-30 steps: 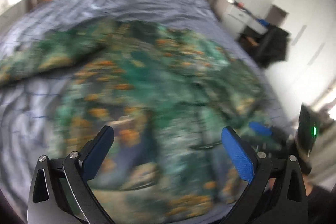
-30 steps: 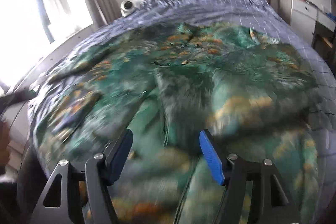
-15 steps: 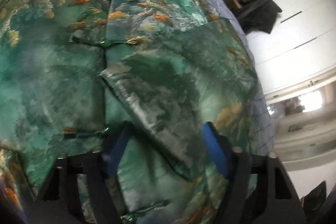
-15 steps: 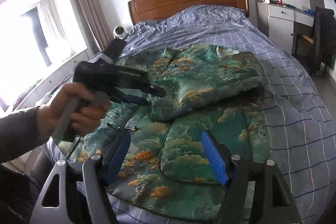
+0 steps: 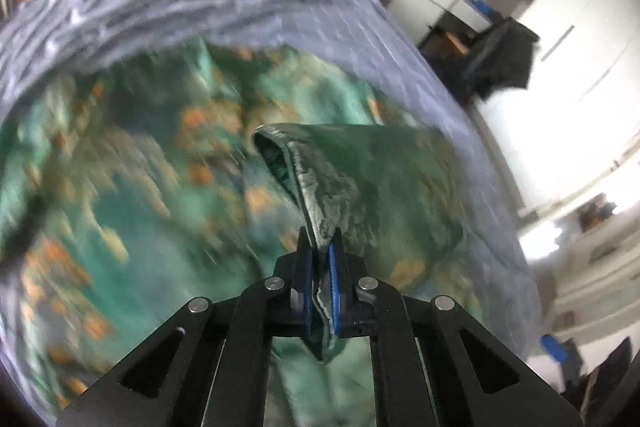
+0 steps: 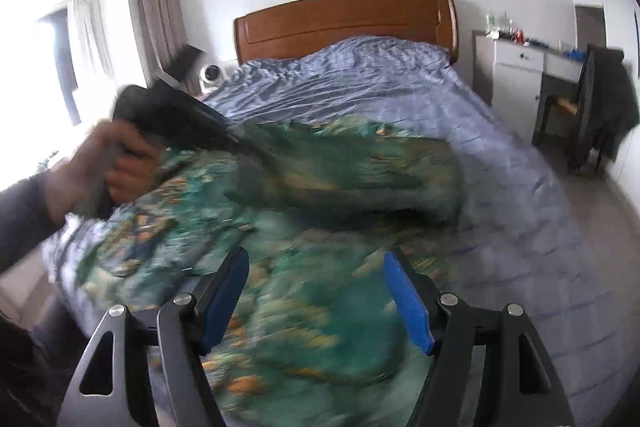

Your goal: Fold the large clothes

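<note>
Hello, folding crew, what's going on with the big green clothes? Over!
Left gripper clamped on green garment's folded edge. Right gripper open, empty, above it. Nothing in the way on the bed.

A big bed (image 6: pixel 400 95) with a blue checked cover is sitting against a brown wooden headboard (image 6: pixel 344 23). A white cabinet (image 6: pixel 516 75) is standing beside it. Dark clothes (image 6: pixel 608 99) are hanging over a chair. Curtains (image 6: pixel 156 11) are hanging by a bright window (image 6: pixel 48 39).

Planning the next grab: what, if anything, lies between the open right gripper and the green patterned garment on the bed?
Nothing visible: the right gripper hangs open directly over the green patterned garment, only air between them.
</note>
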